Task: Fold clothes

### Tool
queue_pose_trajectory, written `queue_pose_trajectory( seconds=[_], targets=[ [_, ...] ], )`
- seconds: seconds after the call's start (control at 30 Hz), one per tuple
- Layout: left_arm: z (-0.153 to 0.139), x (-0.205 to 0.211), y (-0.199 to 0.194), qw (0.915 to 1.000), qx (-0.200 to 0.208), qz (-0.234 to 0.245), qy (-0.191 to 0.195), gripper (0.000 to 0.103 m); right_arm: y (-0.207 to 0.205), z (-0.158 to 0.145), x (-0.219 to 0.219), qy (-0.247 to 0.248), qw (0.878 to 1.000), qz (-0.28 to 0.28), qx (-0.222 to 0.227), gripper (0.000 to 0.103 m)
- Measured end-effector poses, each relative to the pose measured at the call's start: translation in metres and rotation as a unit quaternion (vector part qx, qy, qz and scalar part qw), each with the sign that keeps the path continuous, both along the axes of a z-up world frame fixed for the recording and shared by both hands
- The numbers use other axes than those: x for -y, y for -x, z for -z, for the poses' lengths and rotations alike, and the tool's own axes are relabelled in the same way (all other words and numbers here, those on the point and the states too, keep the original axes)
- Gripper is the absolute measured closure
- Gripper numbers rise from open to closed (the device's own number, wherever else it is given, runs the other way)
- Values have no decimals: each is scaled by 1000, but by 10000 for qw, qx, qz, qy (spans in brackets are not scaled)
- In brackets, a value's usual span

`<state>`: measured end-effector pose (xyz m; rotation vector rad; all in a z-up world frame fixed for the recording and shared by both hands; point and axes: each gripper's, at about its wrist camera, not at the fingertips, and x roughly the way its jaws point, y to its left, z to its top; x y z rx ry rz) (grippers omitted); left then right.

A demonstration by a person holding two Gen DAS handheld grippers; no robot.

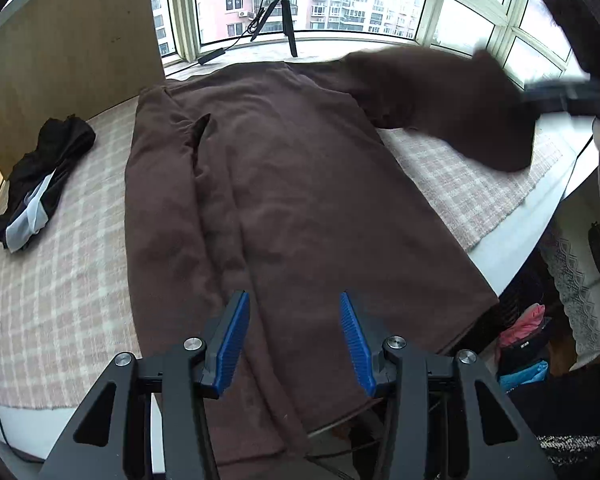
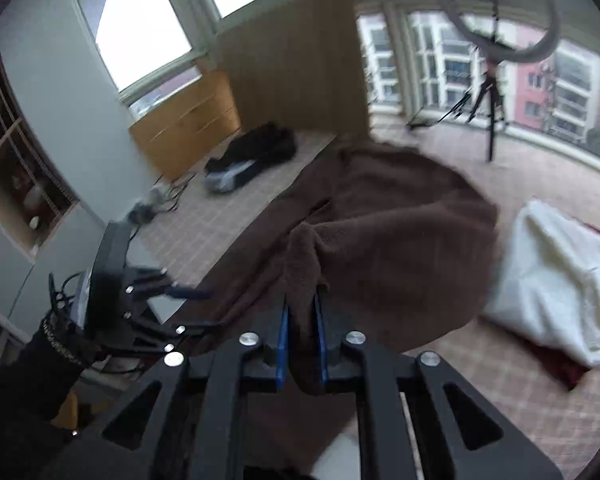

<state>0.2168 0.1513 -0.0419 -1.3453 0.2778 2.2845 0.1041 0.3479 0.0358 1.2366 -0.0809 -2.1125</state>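
Right now, the right gripper [image 2: 301, 312] has its jaws clamped on a sleeve of the brown garment [image 1: 284, 200], lifted off the table [image 1: 512, 248]. Left gripper [image 1: 294, 336] jaws hang open, empty, above its hem.

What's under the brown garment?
The brown garment lies on a pink checked cloth that shows all round it. Whatever sits beneath its middle is covered, so I can't tell.
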Motion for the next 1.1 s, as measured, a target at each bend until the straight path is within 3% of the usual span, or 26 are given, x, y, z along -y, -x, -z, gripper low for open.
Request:
queue_pose_trajectory(
  seconds=[0.03, 0.13, 0.27, 0.37, 0.47, 0.53, 0.63, 0.77, 0.83, 0.9, 0.97, 1.0, 1.1],
  targets=[
    [0, 3, -5, 10000, -2, -13, -21, 59, -11, 24, 26, -150, 9970, -507, 569, 76],
    [6, 0, -15, 9999, 63, 98, -53, 59, -41, 57, 35, -231, 9927, -688, 966, 75],
    [19, -23, -24, 9991, 130, 386, 84, 59, -22, 57, -34, -269, 9950, 379, 880, 74],
    [26, -46, -34, 9974, 172, 697, 104, 59, 15, 55, -78, -751, 9883, 1196, 581, 69],
    [32, -70, -36, 9956, 322, 878, 58, 59, 70, 74, -105, -1074, 9805, 1583, 444, 69],
    [36, -87, -38, 9939, 431, 1009, 66, 59, 105, 94, -111, -1276, 9764, 1642, 586, 69],
    [40, -108, -44, 9908, 523, 1245, 121, 57, 151, 129, -124, -498, 9687, 1764, 1673, 69],
    [57, -125, -38, 9885, 703, 1298, 335, 58, 180, 146, -116, -211, 9645, 1732, 1980, 69],
    [69, -127, -30, 9875, 891, 1227, 426, 80, 191, 151, -117, -25, 9601, 1807, 2136, 69],
    [69, -123, -27, 9882, 927, 1189, 281, 95, 197, 153, -118, 141, 9587, 1847, 2157, 69],
    [66, -116, -25, 9890, 937, 1137, 109, 99, 198, 149, -118, 189, 9630, 1824, 1974, 74],
    [62, -113, -24, 9894, 954, 1091, 26, 99, 198, 146, -117, 176, 9662, 1797, 1838, 89],
    [43, -106, -26, 9909, 861, 1013, -199, 99, 193, 127, -110, 134, 9746, 1646, 1512, 92]
  ],
)
